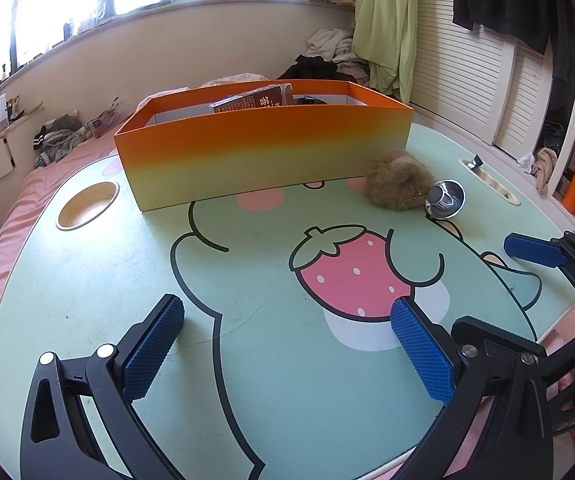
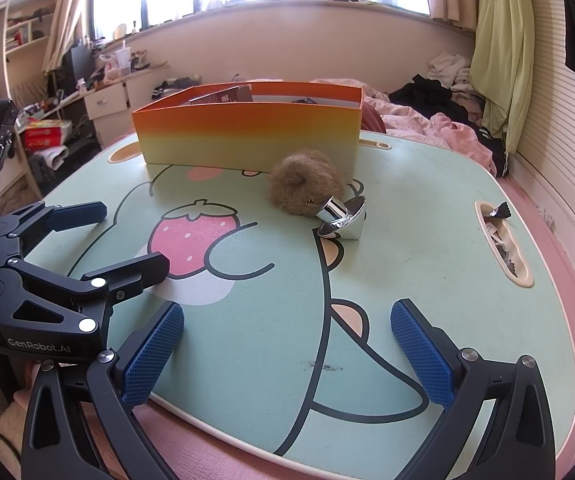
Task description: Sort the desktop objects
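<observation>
Left gripper (image 1: 287, 344) and right gripper (image 2: 287, 344) are held spread wide with nothing between the fingers, low over the table (image 1: 87, 280). Ahead of both, the fluffy brown ball (image 2: 307, 186) is seen touching the chrome cup (image 2: 341, 218), just before the orange box (image 1: 263, 148)

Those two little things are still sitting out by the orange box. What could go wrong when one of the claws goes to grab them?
The shiny metal piece lies tilted on its side, touching the fuzzy ball. It looks smooth and rounded, so it might slip from the jaws or roll across the table. Closing on one could nudge the other. The ball sits close to the box, so a grab there might bump the wall.
</observation>
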